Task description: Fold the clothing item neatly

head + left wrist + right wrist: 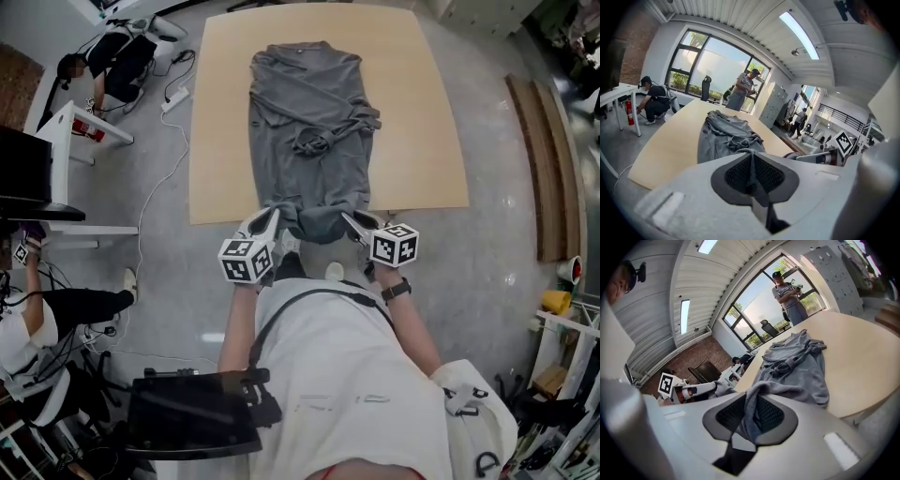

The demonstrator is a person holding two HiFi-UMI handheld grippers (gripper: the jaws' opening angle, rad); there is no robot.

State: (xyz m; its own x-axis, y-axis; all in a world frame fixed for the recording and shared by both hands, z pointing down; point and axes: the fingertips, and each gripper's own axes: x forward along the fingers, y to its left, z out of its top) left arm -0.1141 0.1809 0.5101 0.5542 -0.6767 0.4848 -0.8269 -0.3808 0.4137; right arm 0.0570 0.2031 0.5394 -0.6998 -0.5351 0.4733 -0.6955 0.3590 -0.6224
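Observation:
A grey long-sleeved shirt (pixel 305 122) lies lengthwise on the light wooden table (pixel 225 141), sleeves folded in over its middle. Its near hem is lifted off the table's front edge. My left gripper (pixel 275 221) is shut on the hem's left corner, a thin strip of grey cloth pinched between its black pads (pixel 752 173). My right gripper (pixel 349 222) is shut on the hem's right corner, a thicker fold of cloth bunched between its pads (pixel 752 416). The shirt (pixel 726 133) stretches away from both grippers toward the table's far edge, also seen as the shirt (pixel 799 364) in the right gripper view.
Grey floor surrounds the table. A person crouches by a small white table (pixel 75 127) at the far left, with a power strip and cable (pixel 173 98) on the floor. Wooden planks (pixel 548 159) lie to the right. Another person stands beyond the table's far end (pixel 740 91).

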